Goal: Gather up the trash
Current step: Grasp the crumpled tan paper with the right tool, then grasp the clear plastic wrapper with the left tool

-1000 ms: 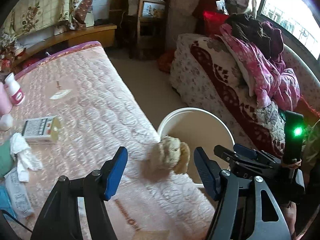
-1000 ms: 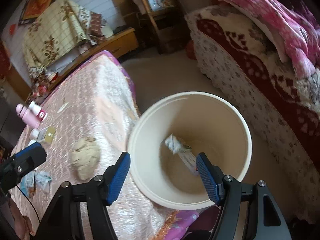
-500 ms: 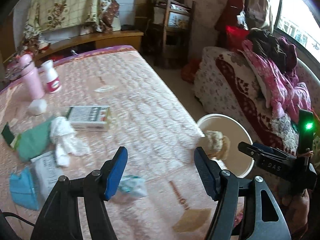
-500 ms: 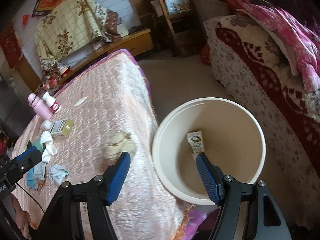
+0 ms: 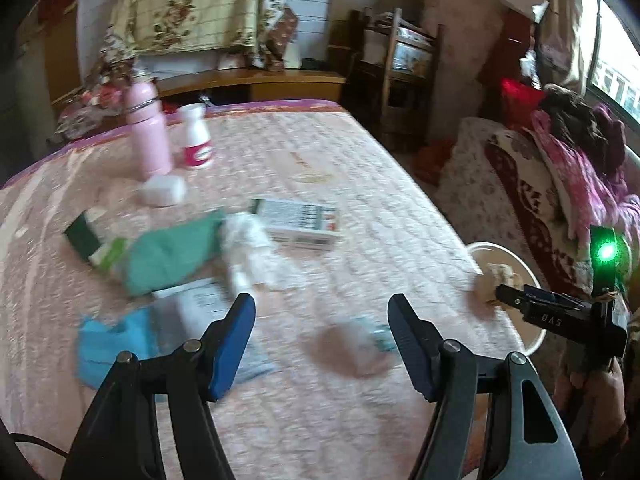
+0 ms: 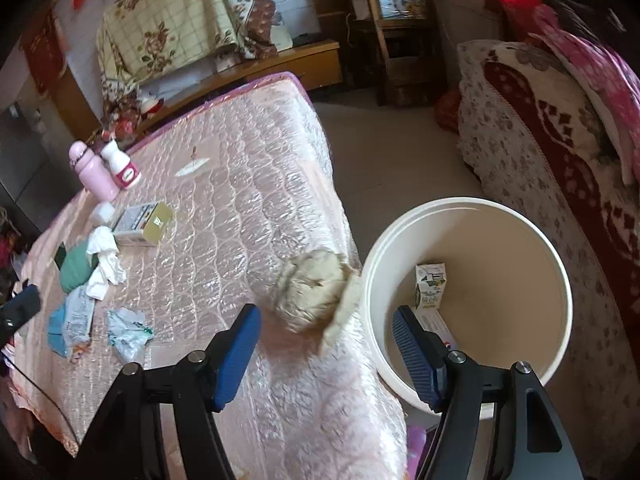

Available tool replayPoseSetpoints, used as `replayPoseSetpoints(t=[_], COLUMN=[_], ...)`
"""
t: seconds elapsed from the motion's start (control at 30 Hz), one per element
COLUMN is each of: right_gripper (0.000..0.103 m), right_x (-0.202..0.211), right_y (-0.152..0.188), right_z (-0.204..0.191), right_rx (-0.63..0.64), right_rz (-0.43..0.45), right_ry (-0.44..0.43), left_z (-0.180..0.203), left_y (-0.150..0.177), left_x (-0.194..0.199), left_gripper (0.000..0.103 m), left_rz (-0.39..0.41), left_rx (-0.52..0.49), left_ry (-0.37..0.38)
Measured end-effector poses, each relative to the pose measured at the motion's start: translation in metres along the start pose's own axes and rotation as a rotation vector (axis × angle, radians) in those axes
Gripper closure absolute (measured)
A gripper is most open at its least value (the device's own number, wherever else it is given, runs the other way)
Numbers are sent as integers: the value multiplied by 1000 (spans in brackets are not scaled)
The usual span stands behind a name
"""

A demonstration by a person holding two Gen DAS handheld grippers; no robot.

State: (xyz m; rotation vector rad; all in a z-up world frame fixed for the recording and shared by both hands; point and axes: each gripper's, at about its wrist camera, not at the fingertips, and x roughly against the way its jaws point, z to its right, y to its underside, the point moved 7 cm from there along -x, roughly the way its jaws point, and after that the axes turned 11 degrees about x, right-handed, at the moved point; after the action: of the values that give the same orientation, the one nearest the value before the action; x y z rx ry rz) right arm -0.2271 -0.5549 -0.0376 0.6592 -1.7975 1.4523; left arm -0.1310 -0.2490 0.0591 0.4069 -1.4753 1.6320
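Observation:
My left gripper (image 5: 322, 340) is open over the pink mattress (image 5: 360, 200), with a blurred crumpled wrapper (image 5: 360, 346) lying just beyond its fingers. Farther off lie a white tissue (image 5: 248, 248), a green packet (image 5: 168, 256), a flat box (image 5: 300, 224) and a blue packet (image 5: 108, 344). My right gripper (image 6: 324, 352) is open and empty above the mattress edge. A beige crumpled wad (image 6: 312, 292) sits ahead of its fingers, touching the white bucket (image 6: 400, 240). A small carton (image 6: 430, 284) lies inside the bucket. The wrapper (image 6: 128, 332) shows at the left there.
A pink bottle (image 5: 148, 132) and a white bottle (image 5: 196, 140) stand at the far left of the mattress. A floral sofa (image 6: 540, 160) with a pink blanket lies to the right, across a strip of bare floor (image 6: 400, 140). A wooden chair (image 6: 392, 32) stands at the back.
My left gripper has swung left, away from the beige wad and bucket, towards the pile of trash. My right gripper has drawn back and left from over the bucket to the mattress edge.

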Motion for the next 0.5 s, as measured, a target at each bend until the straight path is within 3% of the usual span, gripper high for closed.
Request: replayPoseSetpoints(t=[0.07,0.1,0.13,0.17,0.33,0.5], right_gripper=[32,37,45,64,70,71], right_x=[-8,-12,-16,-17,-19,-7], right_y=[-2,-3,-4,-4,-9,-14], right_z=[-5,-7,-9,-10,-14,-35], right_rx=[15,25,36,41,56,81], right_rz=[-11,-17,-21,-21,-2,26], right_ry=[1,3,8,9,21,-31], left_z=[-16,-25,-37,-45,-76,-68], left_y=[-1,-1,-2,-2,0,9], left_x=[2,3,5,5,5,-3], left_gripper=[33,33,33,33,33,33], left_rz=[4,7,10,11,-1,-27], left_rx=[16,25,41,52,117,106], left_ry=[-24,-35,-51,-61,-83,-60])
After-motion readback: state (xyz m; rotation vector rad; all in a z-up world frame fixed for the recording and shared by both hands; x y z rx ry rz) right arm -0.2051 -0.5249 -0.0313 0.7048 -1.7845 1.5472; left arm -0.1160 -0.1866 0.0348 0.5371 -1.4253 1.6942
